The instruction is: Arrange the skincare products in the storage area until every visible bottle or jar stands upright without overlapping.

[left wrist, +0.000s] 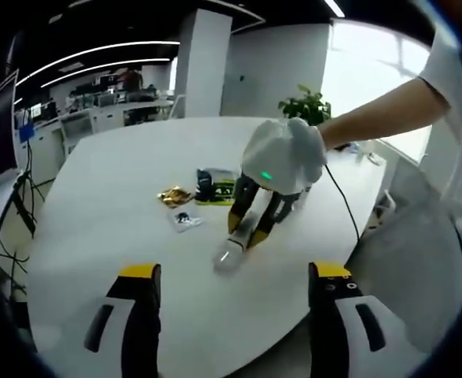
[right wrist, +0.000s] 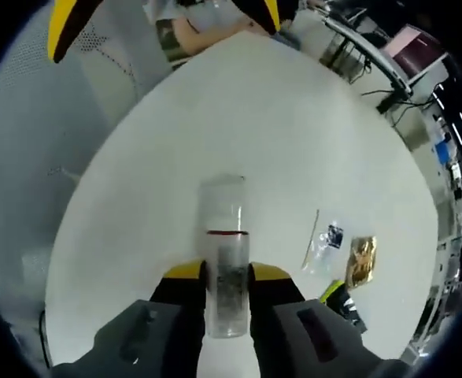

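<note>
The right tool [right wrist: 227, 276] is pinching a clear bottle [right wrist: 224, 252] between its yellow-tipped jaws, gripping near one end. In the right gripper view the bottle's long axis runs straight ahead, in line with the jaws and away from the camera, with a thin dark band across its middle. Seen from the left gripper view, the right tool [left wrist: 245, 228] slants down under a white-gloved hand [left wrist: 286, 153], and the bottle [left wrist: 232, 252] looks to be lying low against the white bench [left wrist: 120, 173], its free end pointing toward the left tool. So it is not upright (the step in hand, by my reading, is tipping it onto its base).

The left tool [left wrist: 234, 295] hangs near the bench edge with its jaws spread and nothing between them, well apart from the bottle; the right is plainly the nearer one.

Further out lie a gold sachet [left wrist: 175, 196], a small clear packet [left wrist: 185, 220] and a dark box with yellow-green trim [left wrist: 215, 187], near one another.
</note>
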The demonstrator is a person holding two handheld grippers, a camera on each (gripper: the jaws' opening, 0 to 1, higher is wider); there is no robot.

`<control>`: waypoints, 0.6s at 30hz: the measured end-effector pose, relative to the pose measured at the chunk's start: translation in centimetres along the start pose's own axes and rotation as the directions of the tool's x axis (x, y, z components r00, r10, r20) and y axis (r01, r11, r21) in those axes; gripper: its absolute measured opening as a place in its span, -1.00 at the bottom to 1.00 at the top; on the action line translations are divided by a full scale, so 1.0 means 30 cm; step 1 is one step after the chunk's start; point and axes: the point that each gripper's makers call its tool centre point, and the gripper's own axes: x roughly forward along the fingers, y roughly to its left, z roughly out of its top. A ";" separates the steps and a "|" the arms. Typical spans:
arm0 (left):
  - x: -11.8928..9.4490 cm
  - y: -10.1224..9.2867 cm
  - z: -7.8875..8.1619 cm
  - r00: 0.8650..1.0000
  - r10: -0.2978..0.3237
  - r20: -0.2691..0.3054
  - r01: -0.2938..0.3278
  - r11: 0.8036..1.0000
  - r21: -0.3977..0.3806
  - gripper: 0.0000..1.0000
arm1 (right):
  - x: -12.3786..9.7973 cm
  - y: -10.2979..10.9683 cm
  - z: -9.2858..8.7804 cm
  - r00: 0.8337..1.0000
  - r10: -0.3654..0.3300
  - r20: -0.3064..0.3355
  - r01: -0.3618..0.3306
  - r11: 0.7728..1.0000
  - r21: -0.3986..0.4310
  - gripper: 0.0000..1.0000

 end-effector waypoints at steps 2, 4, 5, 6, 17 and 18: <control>0.000 0.002 -0.001 1.000 0.002 -0.001 -0.002 1.000 0.001 0.39 | 0.003 -0.001 -0.004 1.000 0.006 -0.006 -0.006 0.999 0.047 -0.59; 0.000 0.002 0.001 1.000 0.003 0.001 -0.003 1.000 0.001 0.39 | 0.001 -0.007 -0.004 1.000 0.002 -0.003 -0.002 0.998 0.063 -0.60; 0.000 0.001 0.001 1.000 0.002 0.000 -0.002 1.000 0.000 0.39 | 0.005 -0.010 -0.008 1.000 -0.008 0.004 0.007 0.995 0.098 -0.61; 0.000 0.001 0.000 1.000 0.002 -0.001 -0.002 1.000 0.001 0.39 | 0.003 -0.011 -0.009 0.999 -0.029 0.015 0.026 0.988 0.153 -0.61; 0.004 -0.012 -0.003 1.000 -0.013 -0.011 0.013 1.000 0.017 0.35 | -0.079 -0.005 0.037 0.970 -0.197 0.144 0.124 0.906 0.404 -0.62; 0.004 -0.015 -0.002 1.000 -0.015 -0.010 0.015 1.000 0.019 0.35 | -0.092 -0.009 0.045 0.962 -0.219 0.162 0.129 0.891 0.436 -0.62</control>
